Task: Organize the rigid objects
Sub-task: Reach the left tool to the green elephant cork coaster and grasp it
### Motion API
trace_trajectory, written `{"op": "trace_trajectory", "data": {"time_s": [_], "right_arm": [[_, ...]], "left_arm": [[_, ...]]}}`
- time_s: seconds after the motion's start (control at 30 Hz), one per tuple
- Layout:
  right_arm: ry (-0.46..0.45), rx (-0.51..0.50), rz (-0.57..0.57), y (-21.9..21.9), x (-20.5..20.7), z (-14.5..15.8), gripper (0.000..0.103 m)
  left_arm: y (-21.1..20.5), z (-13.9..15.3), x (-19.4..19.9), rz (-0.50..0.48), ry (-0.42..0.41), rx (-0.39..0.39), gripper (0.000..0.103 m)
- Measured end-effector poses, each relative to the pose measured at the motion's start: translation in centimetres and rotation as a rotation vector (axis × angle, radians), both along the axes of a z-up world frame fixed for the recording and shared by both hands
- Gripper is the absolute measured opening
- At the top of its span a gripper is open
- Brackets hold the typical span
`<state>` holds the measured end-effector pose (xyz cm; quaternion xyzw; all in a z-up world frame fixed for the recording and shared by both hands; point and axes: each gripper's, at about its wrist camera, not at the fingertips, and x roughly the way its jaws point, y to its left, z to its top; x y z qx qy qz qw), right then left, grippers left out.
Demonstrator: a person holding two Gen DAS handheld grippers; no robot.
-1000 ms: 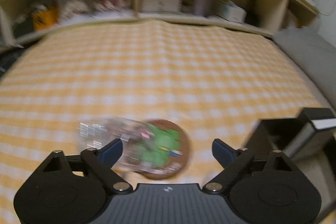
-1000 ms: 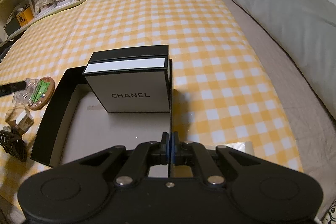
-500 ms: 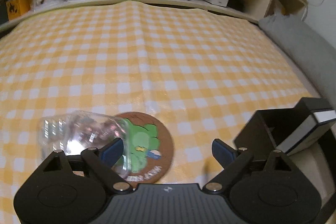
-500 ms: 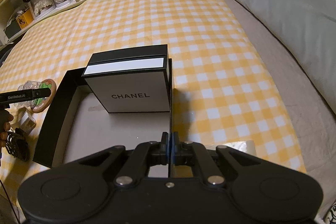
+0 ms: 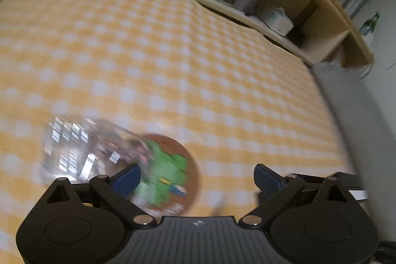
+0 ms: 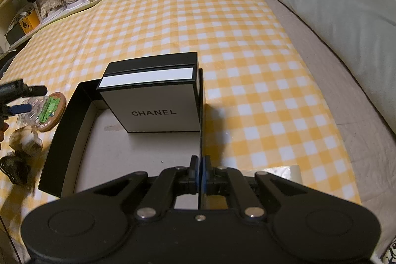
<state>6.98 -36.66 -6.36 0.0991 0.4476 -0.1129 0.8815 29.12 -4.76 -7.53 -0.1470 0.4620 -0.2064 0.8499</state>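
Clear faceted plastic container lies on its side on the yellow-checked cloth, overlapping the round brown coaster with a green cartoon figure. Since a moment ago the left gripper has rolled and crept nearer, its jaws opening with only the coaster's edge between them, so a pickup looks imminent. The right gripper remains clamped on the wall of the large open black box.

Clear jar sideways, overlapping coaster
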Motion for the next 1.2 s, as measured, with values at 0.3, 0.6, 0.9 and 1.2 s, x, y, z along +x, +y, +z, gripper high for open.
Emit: {"op": "trace_trajectory", "data": {"time_s": [0.3,0.6,0.9,1.2], "right_arm": [[0.001,0.0,0.0,0.1,0.0,0.0,0.003],[0.002,0.001,0.0,0.1,0.0,0.0,0.004],[0.003,0.001,0.0,0.1,0.0,0.0,0.003],[0.004,0.004,-0.001,0.1,0.1,-0.1,0.003]], "left_arm": [[-1.7,-2.0,0.4,-0.04,0.078,0.009,0.098],[-2.1,-2.1,1.2,-0.029,-0.012,0.275,0.103],[-2.4,-3.3,3.1,0.033,0.011,0.394,0.103],[-5.7,-4.0,2.7,-0.085,-0.03,0.505,0.101]]}}
